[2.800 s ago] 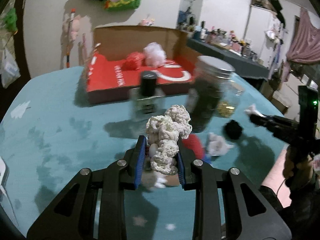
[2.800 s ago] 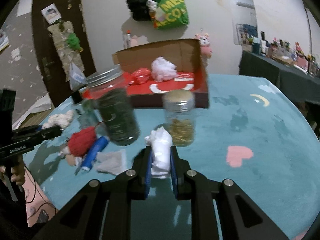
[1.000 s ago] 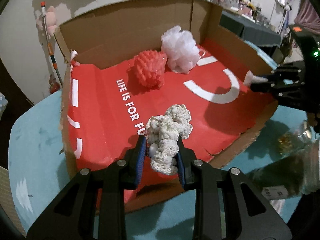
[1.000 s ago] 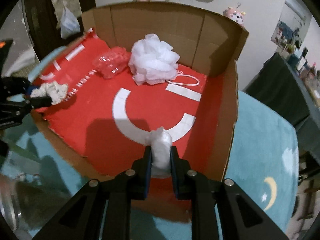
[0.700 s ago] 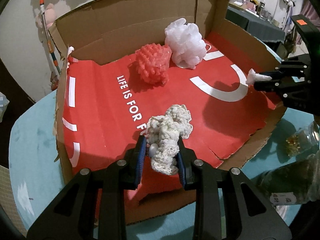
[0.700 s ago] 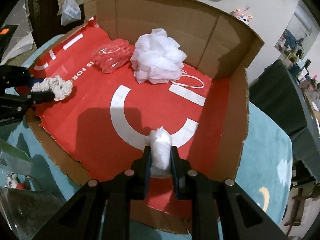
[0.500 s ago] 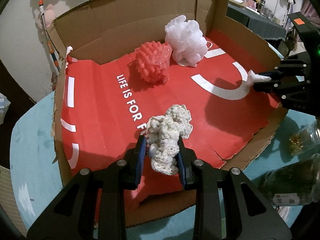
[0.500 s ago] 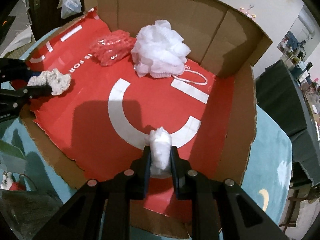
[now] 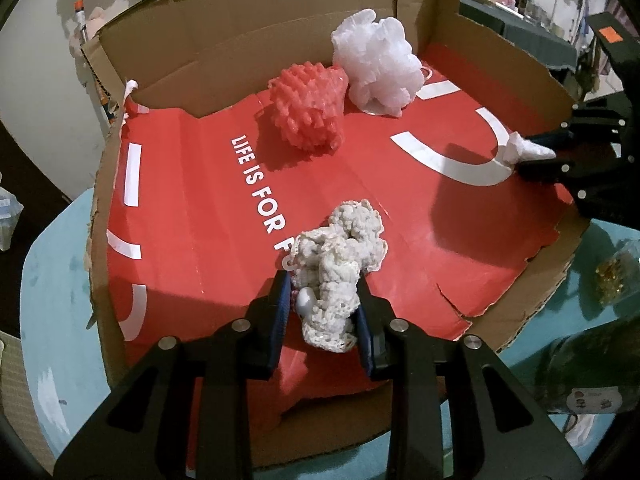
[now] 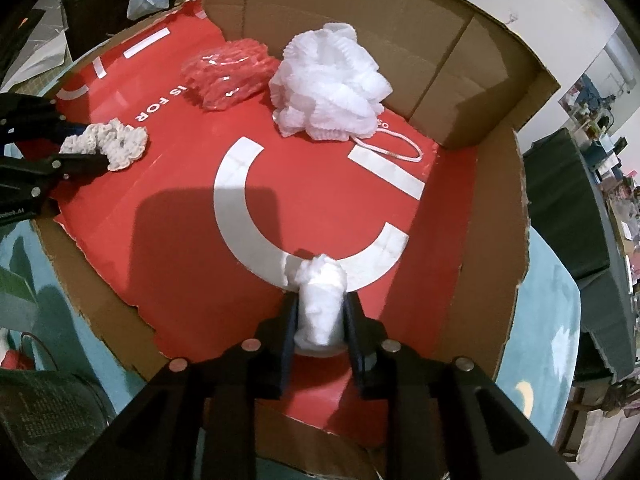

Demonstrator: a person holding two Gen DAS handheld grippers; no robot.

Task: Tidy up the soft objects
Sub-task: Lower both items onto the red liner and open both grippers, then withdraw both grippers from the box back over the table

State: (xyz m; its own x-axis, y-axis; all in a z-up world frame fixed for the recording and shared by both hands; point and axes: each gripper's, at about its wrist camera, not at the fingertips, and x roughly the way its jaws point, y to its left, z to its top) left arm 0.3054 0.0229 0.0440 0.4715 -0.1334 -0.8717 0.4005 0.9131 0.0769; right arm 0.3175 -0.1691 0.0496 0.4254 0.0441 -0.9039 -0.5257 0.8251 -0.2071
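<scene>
My left gripper point(image 9: 322, 312) is shut on a cream crocheted scrunchie point(image 9: 340, 264) and holds it over the front part of the red-lined cardboard box point(image 9: 192, 208). My right gripper point(image 10: 320, 316) is shut on a small white cloth wad point(image 10: 322, 300) over the box's right front point(image 10: 472, 216). A red bubbly pouf point(image 9: 308, 112) and a white mesh bath pouf point(image 9: 378, 68) lie at the back of the box. Each gripper shows in the other's view: the right one point(image 9: 536, 156), the left one point(image 10: 86, 152).
The box stands on a teal rug point(image 9: 52, 280). Glass jars stand just off the box's front edge, one with yellow contents point(image 9: 612, 276) and a dark one point(image 10: 52, 420). High cardboard walls point(image 10: 360, 4) close the back and right side.
Both grippers carried their soft items from the table by the jars over into the red box. In the last half second they moved slightly farther in and lower.
</scene>
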